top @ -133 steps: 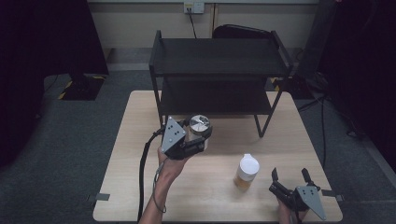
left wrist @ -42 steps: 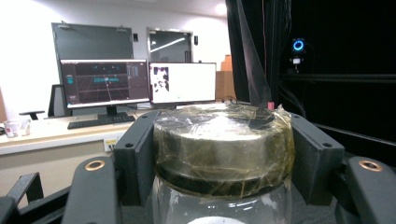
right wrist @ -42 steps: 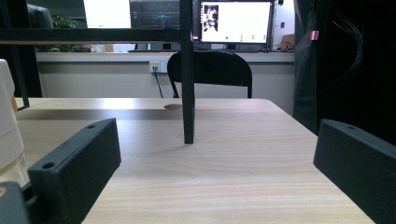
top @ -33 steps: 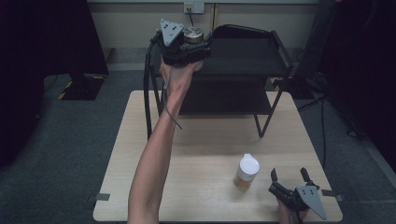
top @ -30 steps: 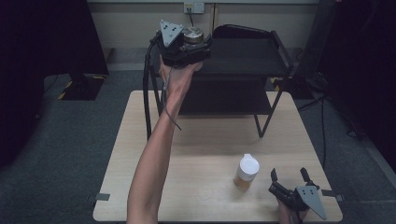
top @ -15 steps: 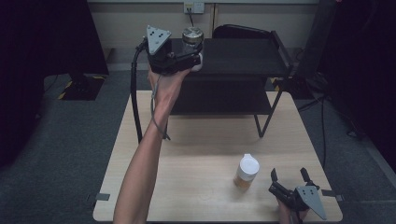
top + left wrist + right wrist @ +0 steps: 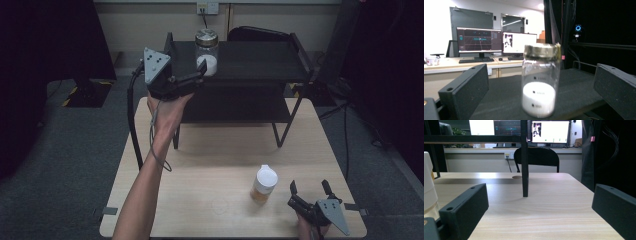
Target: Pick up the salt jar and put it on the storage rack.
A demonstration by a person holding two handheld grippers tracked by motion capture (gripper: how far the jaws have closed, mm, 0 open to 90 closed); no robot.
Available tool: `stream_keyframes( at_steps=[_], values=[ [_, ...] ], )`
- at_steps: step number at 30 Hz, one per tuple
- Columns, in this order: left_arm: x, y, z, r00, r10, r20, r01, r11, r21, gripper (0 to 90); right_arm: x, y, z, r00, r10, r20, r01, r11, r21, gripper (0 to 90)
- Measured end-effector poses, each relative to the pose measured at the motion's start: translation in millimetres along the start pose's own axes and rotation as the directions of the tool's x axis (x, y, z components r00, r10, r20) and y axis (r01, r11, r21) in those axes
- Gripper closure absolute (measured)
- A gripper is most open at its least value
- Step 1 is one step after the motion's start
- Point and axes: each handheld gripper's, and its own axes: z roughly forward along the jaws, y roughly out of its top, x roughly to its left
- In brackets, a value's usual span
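Dark curtains and grey carpet are framing a pale wooden table [image 7: 210, 165] in the high view, with a black two-tier shelf [image 7: 260, 57] standing at its far end. Up on the top tier a glass jar [image 7: 206, 51] with white powder is sitting upright near the left front corner, and the left hand-held gripper [image 7: 196, 76] is hanging just in front of it, jaws apart and not touching the glass, which reads to me as a jar set down and let go. Down at the near right corner the right hand-held gripper [image 7: 310, 189] is resting with jaws spread, parked beside a white-capped bottle [image 7: 263, 183], likely waiting its turn. Switching to the left gripper view, the jar [image 7: 540, 80] is standing free between the two wide black jaws, flat on the shelf [image 7: 506, 100]. Over in the right gripper view, open jaws are pointing across bare table [image 7: 544, 205] at a shelf leg [image 7: 524, 160], the bottle [image 7: 429, 187] peeking at the left edge.
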Motion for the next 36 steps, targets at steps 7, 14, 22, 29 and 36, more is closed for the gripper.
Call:
stream_keyframes(
  at_steps=[7, 14, 22, 29, 36],
  values=[
    [-2.0, -8.1, -22.3, 0.9997, 0.022, -0.004, -0.022, 0.9995, 0.022, 0.1, -0.1, 0.0, -0.1, 1.0, 0.0, -0.001, 0.0, 1.0, 0.0, 0.0],
    [-2.5, -12.9, -35.5, 0.9998, 0.011, 0.015, -0.011, 0.9999, 0.005, 0.1, 1.6, 0.1, -0.1, 1.0, 0.0, 0.009, 0.0, 1.0, 0.001, 0.0],
    [-17.3, -54.3, -63.1, 0.9993, 0.032, 0.018, -0.032, 0.9989, -0.034, 0.1, 0.7, 0.0, -0.3, 1.0, 0.0, 0.003, 0.0, 1.0, 0.0, 0.0],
    [-30.0, -88.9, -77.2, 0.997, 0.074, -0.024, -0.075, 0.997, -0.02, 0.7, 1.3, 0.0, -0.3, 1.0, 0.0, 0.007, 0.0, 1.0, 0.0, 0.0],
    [-44.8, -133.0, -91.7, 0.9966, 0.073, -0.038, -0.073, 0.9973, 0.012, 1.0, 1.5, -0.1, -0.5, 1.0, -0.001, 0.007, 0.001, 1.0, 0.0, 0.0]
  ],
)
